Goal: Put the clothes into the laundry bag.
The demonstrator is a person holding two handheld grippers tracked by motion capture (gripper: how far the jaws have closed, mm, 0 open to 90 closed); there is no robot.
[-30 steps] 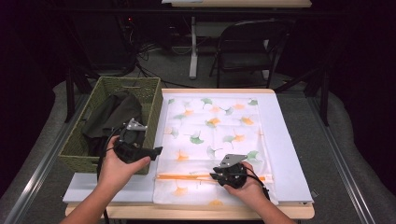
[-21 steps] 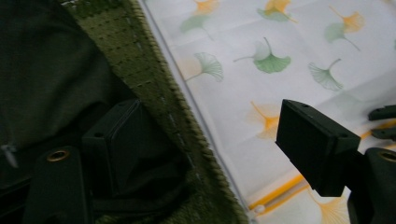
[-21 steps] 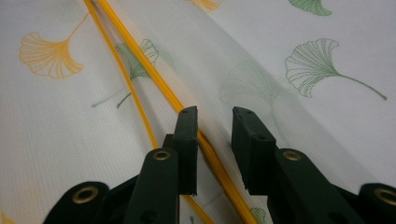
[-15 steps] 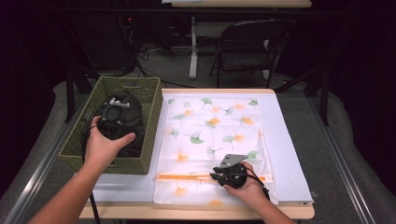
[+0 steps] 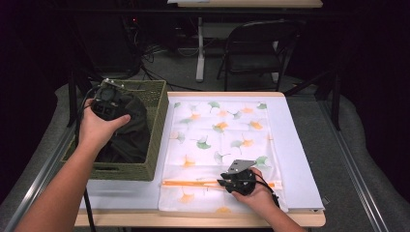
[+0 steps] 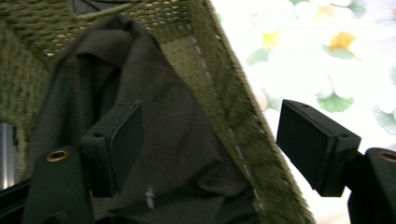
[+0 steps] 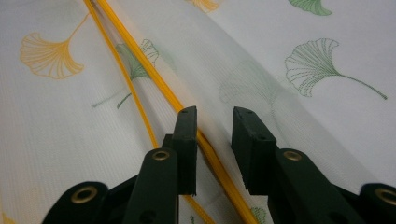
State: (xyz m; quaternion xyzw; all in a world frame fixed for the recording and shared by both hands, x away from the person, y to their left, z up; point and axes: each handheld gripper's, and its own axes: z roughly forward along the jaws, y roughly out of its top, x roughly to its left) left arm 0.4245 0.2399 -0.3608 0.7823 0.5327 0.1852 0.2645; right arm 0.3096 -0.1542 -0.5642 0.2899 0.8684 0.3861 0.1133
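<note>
A: Reading from the left, how many containers are standing on the table (image 5: 295, 145)?

B: One. A single green woven basket (image 5: 157, 135) is sitting at the table's left edge, and one dark garment (image 5: 128, 137) is lying bunched inside it.

A: And the tool above it?

B: The left gripper (image 5: 107, 99) is hovering over the basket's far end, held in the person's left hand (image 5: 96, 128). In the left gripper view its two jaws are standing wide apart, gripping nothing; the dark garment (image 6: 154, 140) is lying beneath one pad and the basket's rim (image 6: 229, 116) is running between the two.

A: What is lying to the right of the basket?

B: One white mesh bag (image 5: 220, 140), printed with green and orange ginkgo leaves, is lying flat, just beside the basket. One orange zipper (image 5: 193, 183) is running across its near end.

A: And the second tool?

B: The right gripper (image 5: 227, 182) is resting on that near end, at the zipper. In the right gripper view its two jaws are standing slightly parted, and the orange zipper (image 7: 140, 70) is passing between them, not pinched.
</note>
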